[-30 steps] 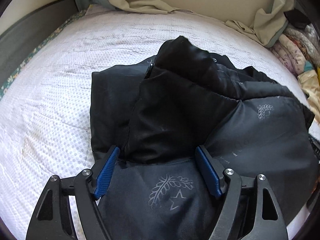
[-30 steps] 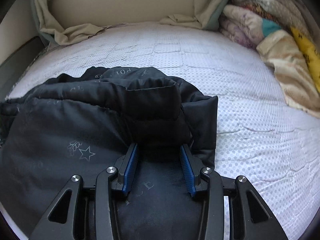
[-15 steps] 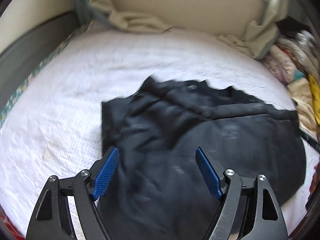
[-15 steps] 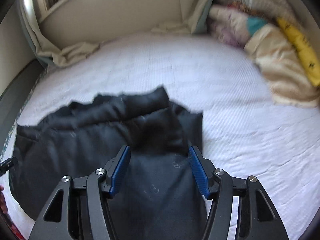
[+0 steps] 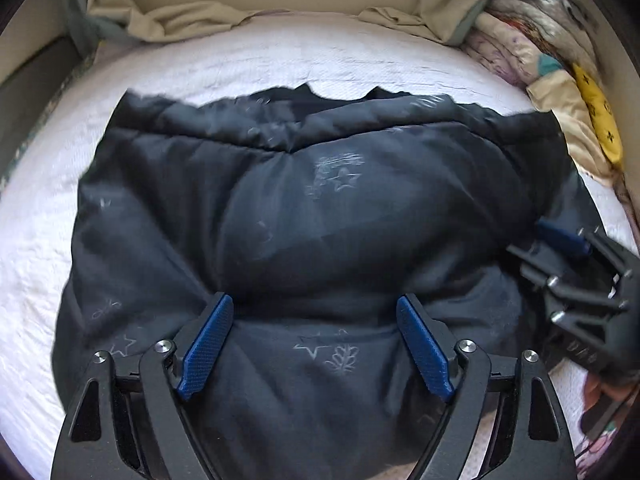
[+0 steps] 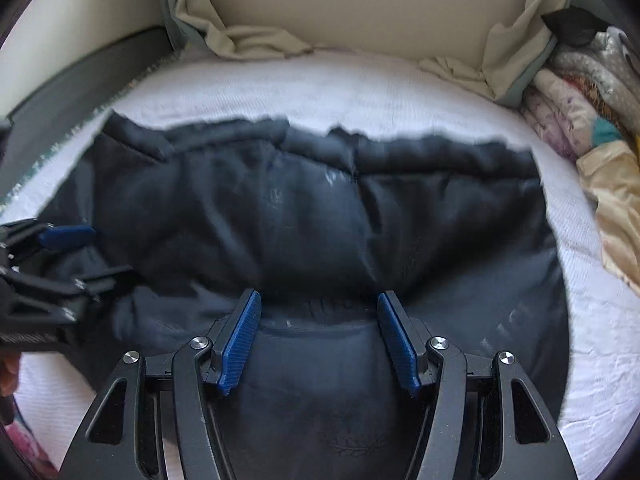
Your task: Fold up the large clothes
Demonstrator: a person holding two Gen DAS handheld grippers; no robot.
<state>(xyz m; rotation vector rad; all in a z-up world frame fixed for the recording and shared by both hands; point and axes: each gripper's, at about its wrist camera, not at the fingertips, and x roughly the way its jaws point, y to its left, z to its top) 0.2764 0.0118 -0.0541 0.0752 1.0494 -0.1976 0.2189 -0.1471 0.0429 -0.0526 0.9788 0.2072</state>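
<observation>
A black padded jacket (image 5: 304, 216) with faint star and leaf prints lies folded in a thick bundle on the white bed; it also fills the right wrist view (image 6: 320, 224). My left gripper (image 5: 314, 310) is open, its blue pads spread over the jacket's near fold with nothing pinched. My right gripper (image 6: 318, 302) is open too, over the near fold. Each gripper shows in the other's view: the right one at the jacket's right edge (image 5: 576, 264), the left one at its left edge (image 6: 48, 272).
The white dotted mattress (image 5: 280, 56) lies under the jacket. Beige sheets (image 5: 180, 20) bunch against the headboard. A stack of folded blankets (image 5: 560, 92) sits on the right, also in the right wrist view (image 6: 592, 128). A dark bed frame (image 6: 76, 80) runs along the left.
Both grippers pulled back and lowered near the jacket's front fold. The jacket's raised flap dropped; it now lies as a wider, flatter bundle. The right gripper opened wider.
</observation>
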